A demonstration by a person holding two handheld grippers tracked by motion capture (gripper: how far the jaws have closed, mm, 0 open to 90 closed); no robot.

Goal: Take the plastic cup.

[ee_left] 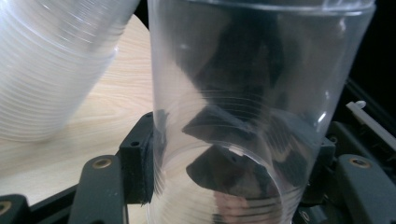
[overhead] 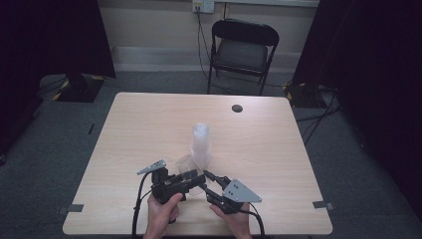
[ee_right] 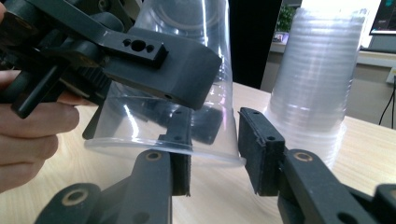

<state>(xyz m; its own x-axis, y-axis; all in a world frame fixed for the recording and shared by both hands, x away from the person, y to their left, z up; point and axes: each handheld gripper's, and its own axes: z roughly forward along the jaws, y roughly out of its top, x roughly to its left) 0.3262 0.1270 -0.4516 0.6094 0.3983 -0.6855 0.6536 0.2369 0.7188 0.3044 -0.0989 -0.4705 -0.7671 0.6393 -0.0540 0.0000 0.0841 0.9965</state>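
Observation:
A single clear plastic cup (overhead: 185, 163) lies tilted on its side just above the table (overhead: 149, 119), and my left gripper (overhead: 195, 175) is shut on it. In the left gripper view the cup (ee_left: 252, 70) stands between the two black pads, which press on its wall. My right gripper (overhead: 207, 182) comes in from the right at the cup's mouth. In the right gripper view its jaws (ee_right: 215, 149) straddle the cup's rim (ee_right: 187, 28), one pad inside and one outside, with a gap left. A stack of clear cups (overhead: 201, 142) stands upside down just behind.
A small dark round thing (overhead: 237, 108) lies near the table's far edge. A black folding chair (overhead: 242, 50) stands behind the table. Cables trail from both grippers toward the near edge. Dark curtains hang at both sides.

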